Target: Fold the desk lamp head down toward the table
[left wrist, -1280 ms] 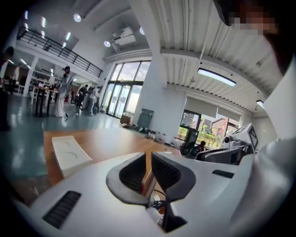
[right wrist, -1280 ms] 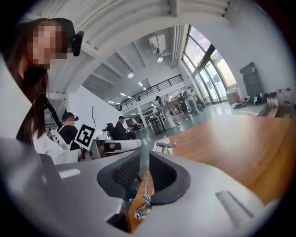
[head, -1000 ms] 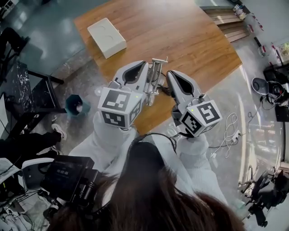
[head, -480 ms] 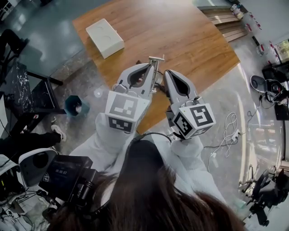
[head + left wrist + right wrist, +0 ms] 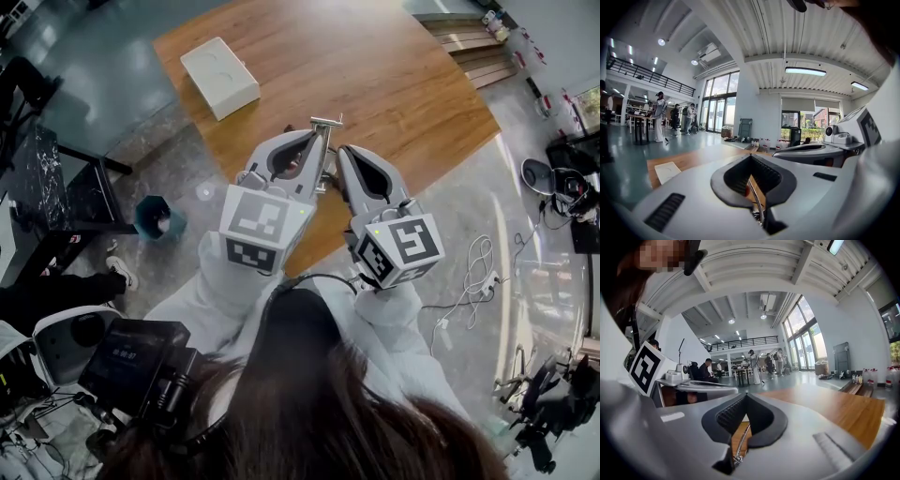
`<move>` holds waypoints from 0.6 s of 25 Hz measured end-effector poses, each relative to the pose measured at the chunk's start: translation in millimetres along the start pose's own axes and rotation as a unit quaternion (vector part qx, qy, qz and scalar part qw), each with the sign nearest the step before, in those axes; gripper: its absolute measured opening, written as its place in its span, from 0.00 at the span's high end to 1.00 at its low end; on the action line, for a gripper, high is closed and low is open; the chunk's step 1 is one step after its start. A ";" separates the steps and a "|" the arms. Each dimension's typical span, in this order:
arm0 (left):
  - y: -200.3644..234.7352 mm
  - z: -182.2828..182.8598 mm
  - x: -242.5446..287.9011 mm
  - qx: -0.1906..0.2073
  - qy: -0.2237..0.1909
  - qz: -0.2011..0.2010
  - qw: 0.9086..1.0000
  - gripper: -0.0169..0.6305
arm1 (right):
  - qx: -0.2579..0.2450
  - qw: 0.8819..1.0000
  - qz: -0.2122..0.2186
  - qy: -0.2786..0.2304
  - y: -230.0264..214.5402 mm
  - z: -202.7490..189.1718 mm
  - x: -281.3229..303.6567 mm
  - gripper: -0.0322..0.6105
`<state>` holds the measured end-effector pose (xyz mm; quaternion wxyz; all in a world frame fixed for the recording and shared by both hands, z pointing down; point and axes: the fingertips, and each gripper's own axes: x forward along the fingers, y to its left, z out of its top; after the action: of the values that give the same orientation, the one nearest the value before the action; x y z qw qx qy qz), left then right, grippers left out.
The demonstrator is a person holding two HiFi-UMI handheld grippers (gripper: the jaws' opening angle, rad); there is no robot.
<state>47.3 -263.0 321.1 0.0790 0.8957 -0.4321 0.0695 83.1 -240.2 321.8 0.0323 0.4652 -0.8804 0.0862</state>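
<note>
A silver desk lamp [image 5: 325,124] stands near the front edge of the wooden table [image 5: 394,84]. Only its top bar and a bit of its thin rods show between my two grippers. My left gripper [image 5: 314,138] is shut and sits just left of the lamp. My right gripper [image 5: 341,150] is shut too, just right of it. In the left gripper view the shut jaws of the left gripper [image 5: 750,156] frame a thin lamp rod [image 5: 758,206] below them. The right gripper view shows the right gripper [image 5: 746,395] the same way, over a lamp rod [image 5: 742,440]. Nothing is pinched at either tip.
A white box [image 5: 220,77] lies at the table's far left. On the floor to the left are a teal bin [image 5: 155,217] and a black stand [image 5: 56,187]; cables [image 5: 478,272] lie to the right. Several people stand far off in the hall.
Both grippers have drawn closer together around the lamp, the left one moving right and slightly up. They now hide most of the lamp's rods, which showed between them before.
</note>
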 end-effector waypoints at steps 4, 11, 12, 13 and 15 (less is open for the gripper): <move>-2.6 2.4 4.7 0.001 0.001 0.002 1.000 0.97 | 0.003 1.000 0.003 0.000 -5.4 1.0 -0.6 0.95; 0.3 2.6 5.0 0.002 0.003 0.008 1.000 0.97 | 0.006 1.000 0.008 0.001 -4.0 2.3 2.0 0.95; 0.8 2.4 5.1 0.003 0.004 0.008 1.000 0.97 | 0.006 1.000 0.008 0.000 -3.3 3.1 2.3 0.95; 0.9 2.1 5.2 0.004 0.005 0.007 1.000 0.97 | 0.005 1.000 0.007 -0.002 -2.8 3.6 2.4 0.95; 0.2 1.8 6.0 0.004 0.005 0.004 1.000 0.97 | 0.005 1.000 0.005 -0.002 -3.1 3.7 1.9 0.95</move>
<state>51.0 -268.1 320.5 0.0772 0.8939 -0.4351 0.0757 84.7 -244.1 318.7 0.0277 0.4611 -0.8824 0.0895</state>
